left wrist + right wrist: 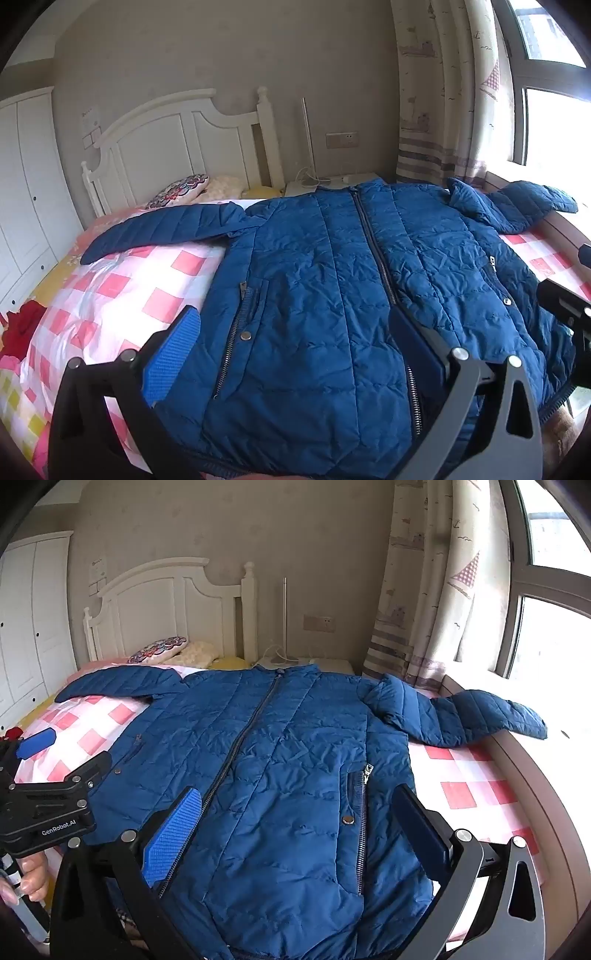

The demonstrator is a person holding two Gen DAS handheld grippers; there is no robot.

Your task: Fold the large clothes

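Note:
A large blue quilted jacket (325, 280) lies flat and zipped on the bed, front up, collar toward the headboard, both sleeves spread out. Its right sleeve (476, 716) drapes onto the window sill; the left sleeve (162, 232) lies across the checked sheet. My left gripper (295, 325) hovers open above the jacket's lower left part, nothing between its fingers. My right gripper (299, 805) hovers open above the lower right part, near the pocket zip (364, 812). In the right wrist view the left gripper (51, 760) shows at the left edge, held by a hand (26, 878).
The bed has a pink and white checked sheet (122, 280), a white headboard (177, 147) and pillows (184, 188) at the far end. A white wardrobe (26, 192) stands at left, a bedside table (332, 182) behind the jacket, a curtain (428, 590) and window sill (535, 775) at right.

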